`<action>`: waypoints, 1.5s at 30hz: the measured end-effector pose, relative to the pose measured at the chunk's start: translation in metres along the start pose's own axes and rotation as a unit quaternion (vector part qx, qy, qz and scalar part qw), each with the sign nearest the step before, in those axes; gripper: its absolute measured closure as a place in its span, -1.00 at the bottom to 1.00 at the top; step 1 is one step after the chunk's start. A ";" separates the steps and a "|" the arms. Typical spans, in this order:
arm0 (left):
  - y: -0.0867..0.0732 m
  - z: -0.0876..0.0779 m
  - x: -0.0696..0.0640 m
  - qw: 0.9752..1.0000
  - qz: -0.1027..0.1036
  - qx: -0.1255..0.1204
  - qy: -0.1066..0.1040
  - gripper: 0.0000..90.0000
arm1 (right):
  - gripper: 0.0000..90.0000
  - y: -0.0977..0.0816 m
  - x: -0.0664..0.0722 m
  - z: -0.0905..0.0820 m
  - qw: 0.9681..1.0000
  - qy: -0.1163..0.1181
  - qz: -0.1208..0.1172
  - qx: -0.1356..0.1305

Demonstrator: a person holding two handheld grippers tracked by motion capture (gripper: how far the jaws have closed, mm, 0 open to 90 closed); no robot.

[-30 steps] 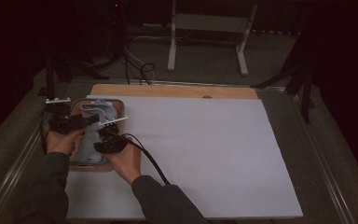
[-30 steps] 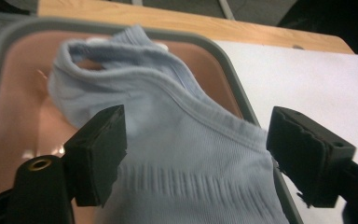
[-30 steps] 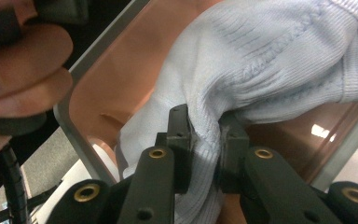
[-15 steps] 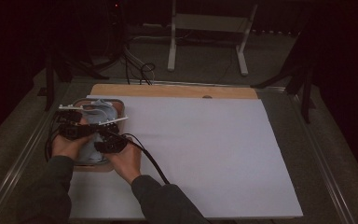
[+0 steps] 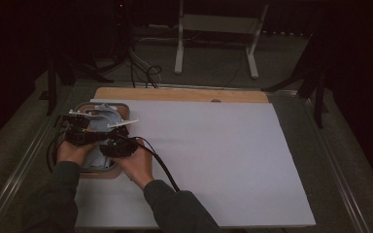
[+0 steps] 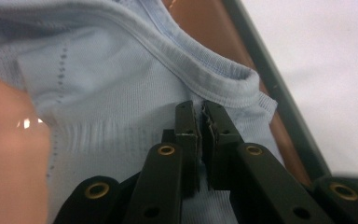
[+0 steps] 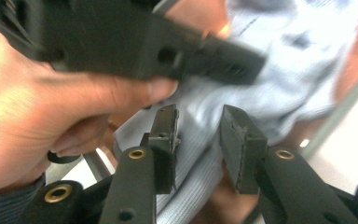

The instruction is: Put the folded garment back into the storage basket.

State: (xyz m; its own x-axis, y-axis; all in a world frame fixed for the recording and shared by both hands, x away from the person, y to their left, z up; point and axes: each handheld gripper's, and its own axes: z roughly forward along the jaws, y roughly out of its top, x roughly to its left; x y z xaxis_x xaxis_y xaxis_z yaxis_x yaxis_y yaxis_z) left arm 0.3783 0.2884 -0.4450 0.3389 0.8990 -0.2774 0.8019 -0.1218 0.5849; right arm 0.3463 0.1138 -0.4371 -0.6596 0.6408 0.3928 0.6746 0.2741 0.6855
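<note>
A light blue garment (image 5: 102,118) lies bunched in a brown tray (image 5: 122,106) at the table's left. My left gripper (image 5: 85,120) reaches down into the tray. In the left gripper view its jaws (image 6: 199,109) are shut on a fold of the garment (image 6: 112,84) just below a hem, beside the tray wall (image 6: 191,28). My right gripper (image 5: 123,127) hovers close beside it, over the tray's near half. Its jaws (image 7: 199,114) have just been opening: the cloth (image 7: 279,56) runs between them, with the pads clear of it. The left gripper's black body (image 7: 121,42) and hand (image 7: 28,116) are right in front.
A white sheet (image 5: 213,155) covers most of the table, with a wooden board's edge (image 5: 184,94) showing at the back. Beyond the table are a metal stand (image 5: 213,43) and cables (image 5: 145,73) on the floor. Metal rails run along the table's sides.
The left hand has sunk a little into the tray onto the garment, and its jaws have closed. The right hand has stayed in place over the tray.
</note>
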 end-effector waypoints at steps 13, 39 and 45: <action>0.002 0.010 -0.009 0.999 0.012 0.029 0.010 0.94 | 0.20 0.013 -0.039 -0.044 0.997 -0.040 0.024 -0.056; 0.011 0.036 -0.004 0.994 0.022 0.094 0.045 0.99 | 0.11 0.012 -0.055 -0.064 0.995 -0.054 0.022 -0.082; 0.010 0.029 -0.010 0.997 0.032 0.069 0.025 0.92 | 0.07 0.011 -0.059 -0.068 0.994 -0.055 0.014 -0.091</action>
State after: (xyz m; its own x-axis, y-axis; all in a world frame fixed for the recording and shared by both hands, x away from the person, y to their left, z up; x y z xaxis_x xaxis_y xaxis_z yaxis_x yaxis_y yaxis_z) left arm 0.3970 0.2659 -0.4584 0.3691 0.9070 -0.2029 0.8409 -0.2329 0.4885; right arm 0.3701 0.0301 -0.4105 -0.5940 0.7235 0.3516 0.6151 0.1268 0.7782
